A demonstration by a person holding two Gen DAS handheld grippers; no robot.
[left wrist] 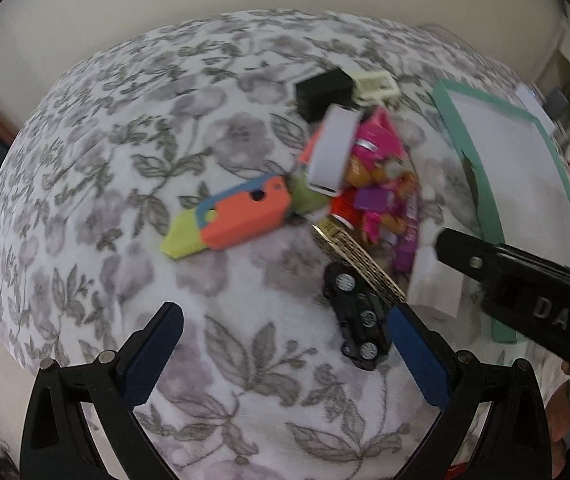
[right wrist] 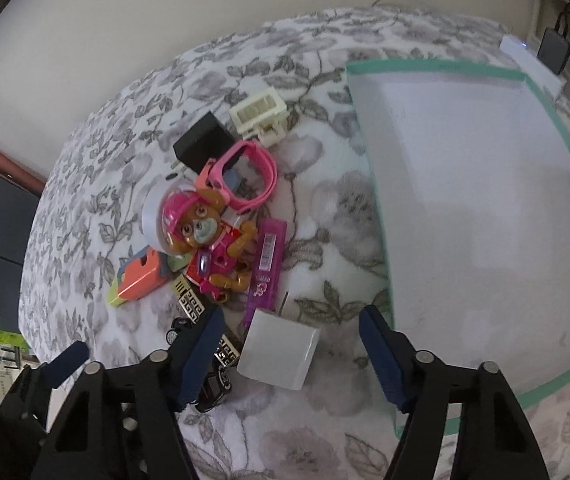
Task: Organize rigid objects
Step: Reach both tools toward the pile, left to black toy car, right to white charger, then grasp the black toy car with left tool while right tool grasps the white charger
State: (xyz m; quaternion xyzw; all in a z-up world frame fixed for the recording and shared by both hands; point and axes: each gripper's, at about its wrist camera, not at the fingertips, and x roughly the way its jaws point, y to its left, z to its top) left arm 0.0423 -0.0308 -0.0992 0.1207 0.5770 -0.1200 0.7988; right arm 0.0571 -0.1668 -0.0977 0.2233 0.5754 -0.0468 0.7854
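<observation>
Both views look steeply down on a surface under a grey floral cloth (right wrist: 325, 248); whether a bed or a desk lies beneath cannot be told. The task appears to be at its start. A shallow white tray with a green rim (right wrist: 437, 66) lies at the right and nothing is visible inside it; part of its near end is hidden by the tongs. Every object remains outside it, heaped to its left: a black block (right wrist: 203, 144) and a cream plastic frame (right wrist: 259, 112) at the far end; then a pink watch (right wrist: 251, 176), a toy dog figure in a pink helmet (right wrist: 197, 224), a purple flat case (right wrist: 267, 264), an orange, blue and lime toy cutter (left wrist: 237, 216) and a gold-and-black patterned strip (left wrist: 361, 260). Nearest lie a black toy car (left wrist: 359, 316) and a white square block (right wrist: 279, 354).

The right tongs (right wrist: 291, 326) are spread, with the white square block between the blue pads; neither pad touches it. The left tongs (left wrist: 287, 312) are also spread and pinch nothing, their right pad just beside the toy car. The right tongs' black body crosses the right of the left view, over the tray.

Judged from this layout, all objects have yet to be moved into the tray, and the white block is probably the first candidate.
</observation>
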